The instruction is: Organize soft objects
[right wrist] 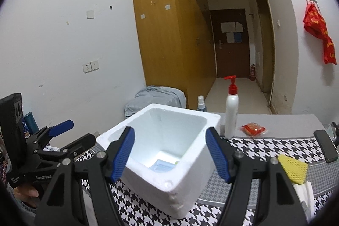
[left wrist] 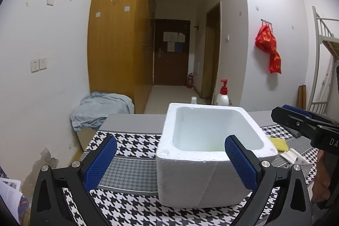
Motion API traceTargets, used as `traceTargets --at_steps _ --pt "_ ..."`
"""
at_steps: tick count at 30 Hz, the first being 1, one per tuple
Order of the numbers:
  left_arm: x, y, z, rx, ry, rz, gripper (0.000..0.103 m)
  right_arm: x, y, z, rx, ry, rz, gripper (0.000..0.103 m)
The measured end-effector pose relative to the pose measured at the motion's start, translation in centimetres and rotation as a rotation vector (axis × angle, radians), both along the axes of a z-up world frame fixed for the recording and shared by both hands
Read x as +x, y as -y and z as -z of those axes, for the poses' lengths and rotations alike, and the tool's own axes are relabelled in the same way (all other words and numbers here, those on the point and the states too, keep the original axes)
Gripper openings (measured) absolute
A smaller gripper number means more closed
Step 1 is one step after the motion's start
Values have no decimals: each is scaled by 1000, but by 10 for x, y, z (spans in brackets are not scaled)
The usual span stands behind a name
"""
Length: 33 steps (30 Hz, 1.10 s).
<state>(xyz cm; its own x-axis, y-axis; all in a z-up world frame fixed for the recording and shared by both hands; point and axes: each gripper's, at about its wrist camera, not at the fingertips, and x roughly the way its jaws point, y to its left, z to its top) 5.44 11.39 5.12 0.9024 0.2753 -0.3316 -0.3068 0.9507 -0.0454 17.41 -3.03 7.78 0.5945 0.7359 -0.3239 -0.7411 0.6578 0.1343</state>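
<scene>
On the houndstooth cloth (right wrist: 264,147) sits the white foam box (right wrist: 167,154), open-topped, with a pale blue flat item (right wrist: 162,165) lying on its floor; what that item is cannot be told. Right of the box, a yellow mesh sponge (right wrist: 293,165) lies on the cloth with a white folded cloth (right wrist: 305,192) just beside it, nearer the camera. Behind the box stands a white pump bottle (right wrist: 231,113) with a red top, a small spray bottle (right wrist: 200,103) to its left, and a red wrapped packet (right wrist: 253,129) further right. A black phone (right wrist: 326,145) lies far right of the box. Right gripper (right wrist: 170,154) hangs in front of the box, tongs apart, nothing clamped, the box's near corner showing between the blue pads. Left gripper (left wrist: 170,162) is left-front of the box, tongs wide apart, gripping nothing, its right pad in front of the box wall. Beyond the box, a grey-blue bundle of fabric (left wrist: 101,109) sits by the wooden wardrobe (left wrist: 118,31).
</scene>
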Motion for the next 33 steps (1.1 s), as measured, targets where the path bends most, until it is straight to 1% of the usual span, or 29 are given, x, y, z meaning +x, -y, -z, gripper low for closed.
traceTargets --at_steps 8,17,19,21,24,28,33 --pt "-8 12 3 1 66 24 102 -7 18 8 24 30 43 74" --pt "-18 24 17 -2 95 23 102 -21 38 21 50 76 80 74" --pt "-20 28 20 -10 105 39 102 -23 42 26 58 83 97 74" --pt "-23 34 22 -9 116 61 102 -25 45 31 56 77 106 74" --pt "-21 45 26 13 108 88 102 -26 52 39 54 65 138 74" --pt "-15 52 36 3 92 119 102 -22 66 54 62 40 171 75" --pt "-13 62 48 15 87 141 102 -14 76 69 40 8 216 75"
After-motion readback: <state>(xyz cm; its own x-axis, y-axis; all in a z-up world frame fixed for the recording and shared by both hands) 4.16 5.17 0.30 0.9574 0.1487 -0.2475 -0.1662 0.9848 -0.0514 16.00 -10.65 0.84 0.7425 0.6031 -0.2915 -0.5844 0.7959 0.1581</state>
